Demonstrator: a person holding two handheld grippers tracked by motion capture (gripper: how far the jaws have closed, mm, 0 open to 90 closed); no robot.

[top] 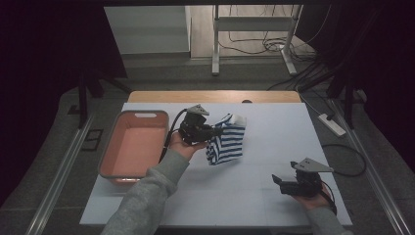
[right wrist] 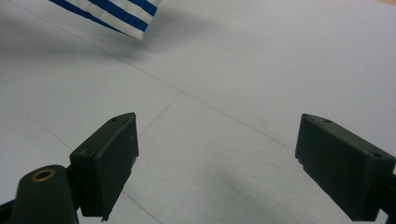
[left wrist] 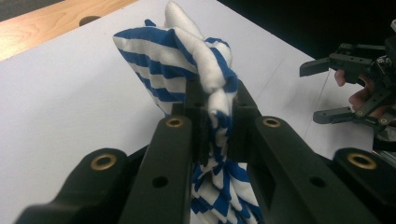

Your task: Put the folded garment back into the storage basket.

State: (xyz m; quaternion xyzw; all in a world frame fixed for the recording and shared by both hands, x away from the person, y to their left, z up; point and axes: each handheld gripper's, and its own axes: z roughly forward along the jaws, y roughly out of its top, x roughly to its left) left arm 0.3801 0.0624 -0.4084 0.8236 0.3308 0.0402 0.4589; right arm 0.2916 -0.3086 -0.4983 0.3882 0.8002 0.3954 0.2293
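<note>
Blue-and-white striped cloth (top: 226,145) was already pinched tight in the left gripper (top: 219,130) and hanging over the white table (top: 274,132) just beside the pink bin (top: 109,161), not dropped in yet, while the right gripper (top: 278,184) sat wide open, empty.

A lab-style recording station, dimly lit.

A white tabletop (top: 274,147) with a wooden edge stands between metal rails (top: 58,171) on a grey floor, with dark curtains hung to either side. Behind it, loose cables (top: 274,46) trail over the floor around a white metal stand (top: 254,24), and a power strip (top: 332,124) lies to the right, which points to a test setup and not a home.
</note>
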